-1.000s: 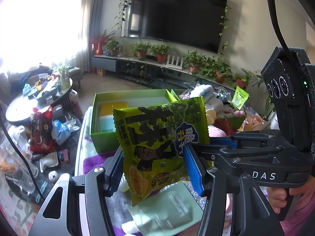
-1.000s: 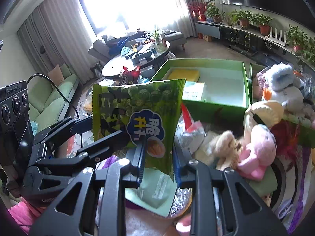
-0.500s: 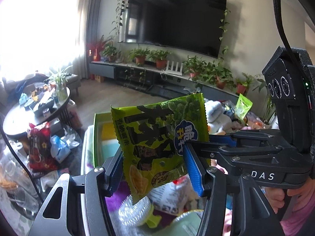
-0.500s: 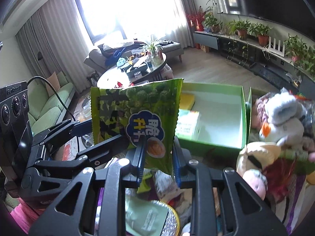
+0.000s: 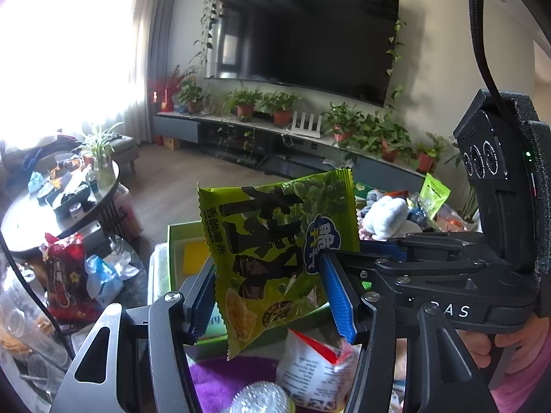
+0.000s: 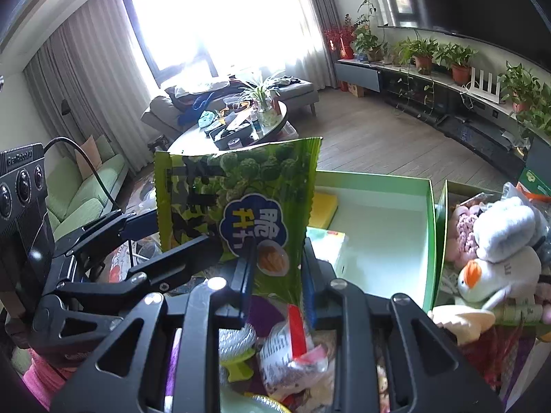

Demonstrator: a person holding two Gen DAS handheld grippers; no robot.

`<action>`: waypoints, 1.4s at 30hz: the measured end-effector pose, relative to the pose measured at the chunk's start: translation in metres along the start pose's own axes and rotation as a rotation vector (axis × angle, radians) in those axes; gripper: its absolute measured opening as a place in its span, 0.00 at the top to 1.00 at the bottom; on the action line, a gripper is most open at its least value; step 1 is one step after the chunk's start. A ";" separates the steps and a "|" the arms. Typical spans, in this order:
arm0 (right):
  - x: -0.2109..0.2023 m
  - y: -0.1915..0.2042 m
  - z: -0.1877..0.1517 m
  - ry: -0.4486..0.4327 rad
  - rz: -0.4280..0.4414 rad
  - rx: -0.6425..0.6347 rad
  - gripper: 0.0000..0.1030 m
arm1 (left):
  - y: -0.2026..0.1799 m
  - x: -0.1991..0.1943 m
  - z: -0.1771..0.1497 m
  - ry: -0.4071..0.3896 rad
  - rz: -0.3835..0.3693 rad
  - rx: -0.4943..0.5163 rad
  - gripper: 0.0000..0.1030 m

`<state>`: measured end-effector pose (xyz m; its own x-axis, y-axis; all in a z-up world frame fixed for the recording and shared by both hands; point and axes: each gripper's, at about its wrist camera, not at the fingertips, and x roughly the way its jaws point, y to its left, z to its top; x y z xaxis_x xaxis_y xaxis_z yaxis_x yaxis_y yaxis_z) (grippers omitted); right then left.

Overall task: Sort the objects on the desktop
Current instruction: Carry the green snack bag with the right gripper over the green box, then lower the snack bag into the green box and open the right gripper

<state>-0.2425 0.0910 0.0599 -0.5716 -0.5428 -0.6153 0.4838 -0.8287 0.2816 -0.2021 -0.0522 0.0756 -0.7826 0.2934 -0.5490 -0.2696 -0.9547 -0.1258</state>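
Item: green crinkle-edged foil snack packet (image 5: 275, 258), dark print, blue cloud logo. Location: held aloft between both tools, above cluttered tabletop, open green cardboard box (image 6: 385, 220) just beyond.
Left hand-held gripper (image 5: 268, 296): blue pads part-spread, pinching packet across lower width.
Right hand-held gripper (image 6: 277, 277): jaws nearly pressed together, nipping packet's lower side edge.
Handling, my judgement: light, air-puffed, limp; slick film; contents crushable. I grip flat sealed seams, not belly; light squeeze.
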 end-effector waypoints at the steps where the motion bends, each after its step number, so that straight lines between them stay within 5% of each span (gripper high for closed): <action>1: 0.003 -0.001 0.002 0.001 0.000 0.002 0.75 | 0.001 0.003 0.003 0.003 0.001 -0.001 0.44; 25: 0.100 -0.042 0.041 0.104 0.021 0.115 0.75 | 0.055 0.090 0.016 0.077 -0.005 -0.055 0.44; 42: 0.155 -0.062 0.044 0.216 -0.051 0.201 0.78 | 0.080 0.140 0.008 0.136 0.022 -0.081 0.44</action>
<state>-0.3901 0.0522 -0.0201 -0.4275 -0.4759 -0.7686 0.3046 -0.8763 0.3732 -0.3373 -0.0874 -0.0048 -0.7034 0.2684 -0.6582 -0.2028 -0.9633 -0.1761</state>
